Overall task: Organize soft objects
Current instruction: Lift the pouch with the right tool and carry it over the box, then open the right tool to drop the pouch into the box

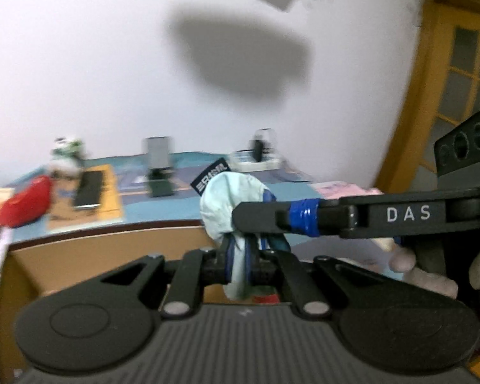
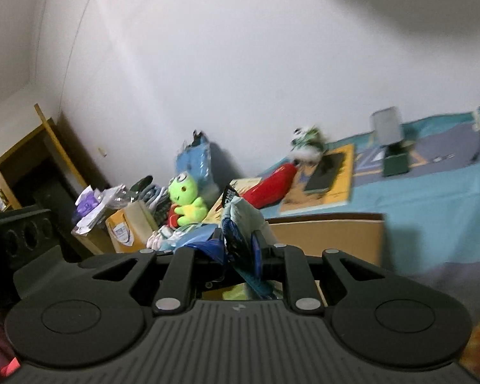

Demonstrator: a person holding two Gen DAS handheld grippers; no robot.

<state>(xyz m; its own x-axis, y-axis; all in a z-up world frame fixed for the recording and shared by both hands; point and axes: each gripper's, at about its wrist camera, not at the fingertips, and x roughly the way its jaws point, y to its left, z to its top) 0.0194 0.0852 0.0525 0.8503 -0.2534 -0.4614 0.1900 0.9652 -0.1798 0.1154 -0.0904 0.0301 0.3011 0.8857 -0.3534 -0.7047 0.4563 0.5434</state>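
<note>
Both grippers hold one pale blue-white cloth item with a black label. My left gripper is shut on its lower part. My right gripper reaches in from the right in the left wrist view, its fingers clamped across the cloth. In the right wrist view my right gripper is shut on the same cloth, which sticks up between the jaws. A green frog plush sits at the left among bags and soft items. A red soft item and a panda plush lie on the bed.
A bed with a teal patterned cover and wooden footboard lies ahead. On it are a yellow book with a dark phone, a dark stand and a white box. A cardboard box and wooden shelf stand left.
</note>
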